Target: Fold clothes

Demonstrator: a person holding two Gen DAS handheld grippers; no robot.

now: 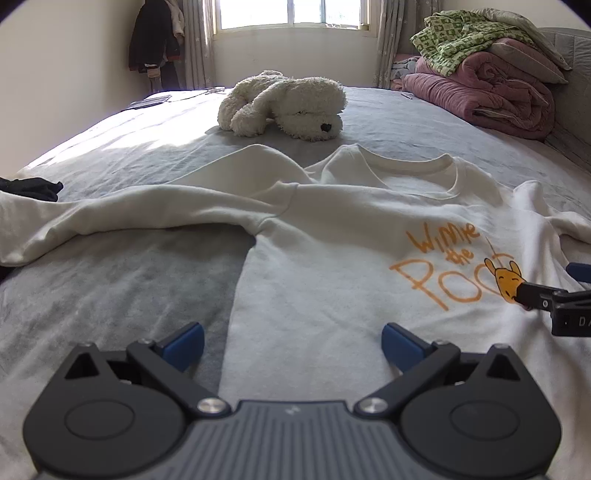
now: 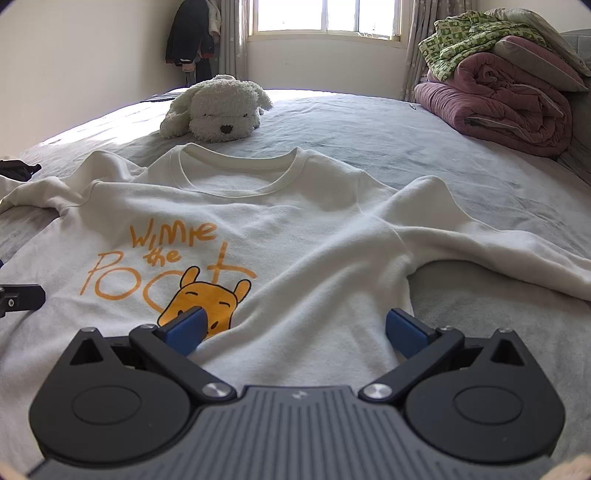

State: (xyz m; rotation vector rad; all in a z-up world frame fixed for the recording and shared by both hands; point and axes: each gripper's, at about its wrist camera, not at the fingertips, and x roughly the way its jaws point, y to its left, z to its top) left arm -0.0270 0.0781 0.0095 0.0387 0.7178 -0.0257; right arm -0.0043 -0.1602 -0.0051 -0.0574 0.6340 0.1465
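Grey bed (image 1: 129, 280) under a window (image 2: 325, 16); white sweatshirt (image 2: 295, 236) lies flat, sleeve ends cut off. Left gripper (image 1: 291, 345) and right gripper (image 2: 295, 330) hover spread over its lower part.

A sweatshirt (image 2: 295, 229) lies spread flat on the bed (image 2: 406, 136), collar toward the window (image 2: 325, 16), sleeves reaching out to either side. Behind the collar rests a plush dog (image 2: 218, 110). Folded quilts (image 2: 509, 96) are stacked at the bed's right edge. Coats (image 2: 192, 33) hang left of the window.
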